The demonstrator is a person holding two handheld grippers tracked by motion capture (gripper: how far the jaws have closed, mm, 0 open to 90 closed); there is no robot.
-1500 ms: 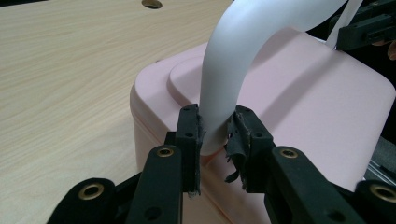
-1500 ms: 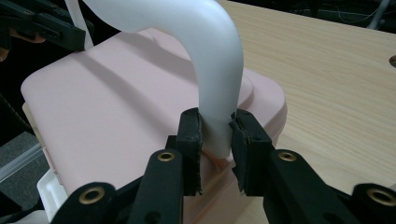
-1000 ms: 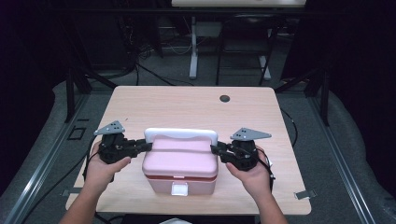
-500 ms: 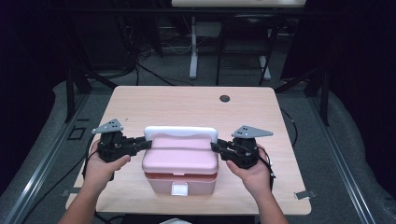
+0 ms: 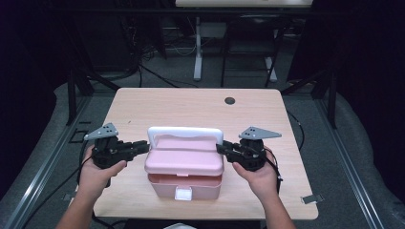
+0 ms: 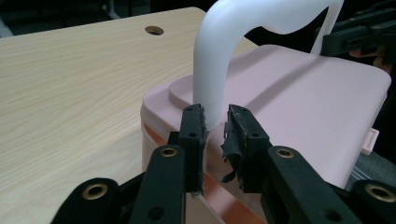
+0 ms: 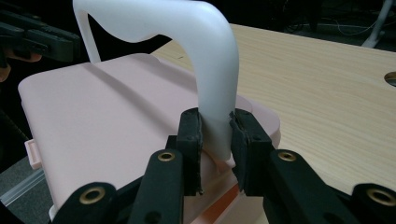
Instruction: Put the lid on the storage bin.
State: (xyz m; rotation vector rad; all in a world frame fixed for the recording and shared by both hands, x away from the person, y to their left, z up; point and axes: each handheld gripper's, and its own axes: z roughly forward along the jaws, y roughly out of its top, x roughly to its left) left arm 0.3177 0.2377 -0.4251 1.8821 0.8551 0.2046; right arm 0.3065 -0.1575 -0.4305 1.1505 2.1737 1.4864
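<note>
A pink box [image 5: 184, 160] with a white arched handle [image 5: 185, 132] stands upright near the table's front edge. My left gripper [image 5: 145, 145] is at the handle's left foot. In the left gripper view its jaws [image 6: 215, 123] have just been closing and now pinch the handle [image 6: 219, 56] just above the pink lid [image 6: 299, 93]. My right gripper [image 5: 220, 148] is shut on the handle's right foot, and its pads [image 7: 216, 126] clamp the white handle [image 7: 205, 51] from both sides. The lid [image 7: 107, 121] is down.
The wooden table [image 5: 191, 107] has a round cable hole [image 5: 229, 100] at the back right. A white latch [image 5: 183, 192] sits on the box's front. Dark stands and cables fill the floor behind the table.
My left gripper has edged slightly to the left at the handle's left end. The box and my right gripper have stayed where they were.
</note>
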